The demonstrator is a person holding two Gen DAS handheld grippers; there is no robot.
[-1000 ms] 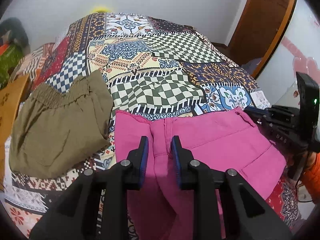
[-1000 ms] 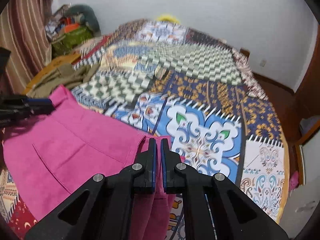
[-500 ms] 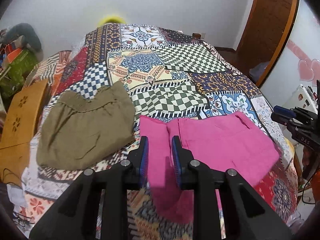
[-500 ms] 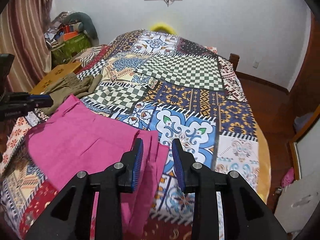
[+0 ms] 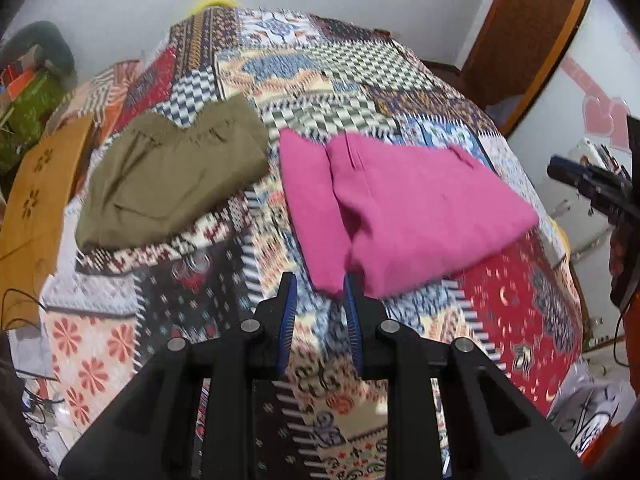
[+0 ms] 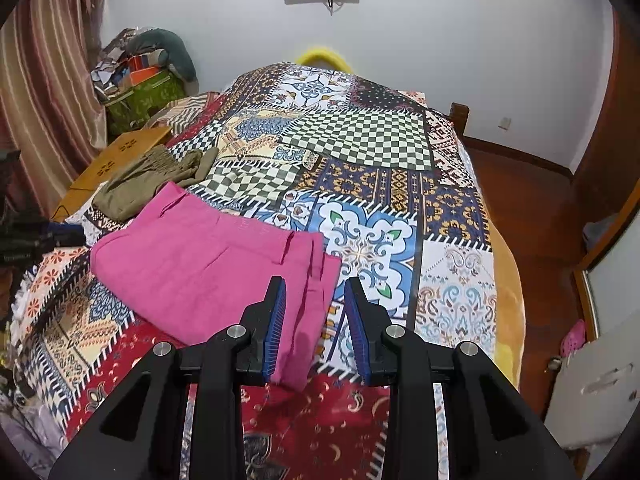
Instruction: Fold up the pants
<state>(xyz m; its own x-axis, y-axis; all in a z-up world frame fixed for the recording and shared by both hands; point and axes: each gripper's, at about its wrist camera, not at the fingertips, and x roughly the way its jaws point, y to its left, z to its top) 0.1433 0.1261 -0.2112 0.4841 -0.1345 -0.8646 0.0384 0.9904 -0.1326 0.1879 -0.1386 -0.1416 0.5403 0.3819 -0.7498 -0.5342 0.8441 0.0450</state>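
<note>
The pink pants [image 5: 400, 208] lie folded flat on the patchwork bedspread [image 5: 192, 292], and they also show in the right wrist view [image 6: 208, 264]. My left gripper [image 5: 318, 284] is open and empty, just short of the fold's near edge. My right gripper [image 6: 314, 288] is open and empty, above the fold's right end. The other gripper [image 5: 592, 188] shows at the right edge of the left wrist view.
Folded olive-green pants [image 5: 172, 176] lie on the bed left of the pink ones. A wooden board [image 5: 32, 208] lies at the bed's left edge. Clutter [image 6: 140, 80] is piled by the curtain. A wooden door [image 5: 520, 28] and the floor [image 6: 532, 208] are to the right.
Both grippers let go of the pink pants, opened and drew back. The pants now lie folded on the bed.
</note>
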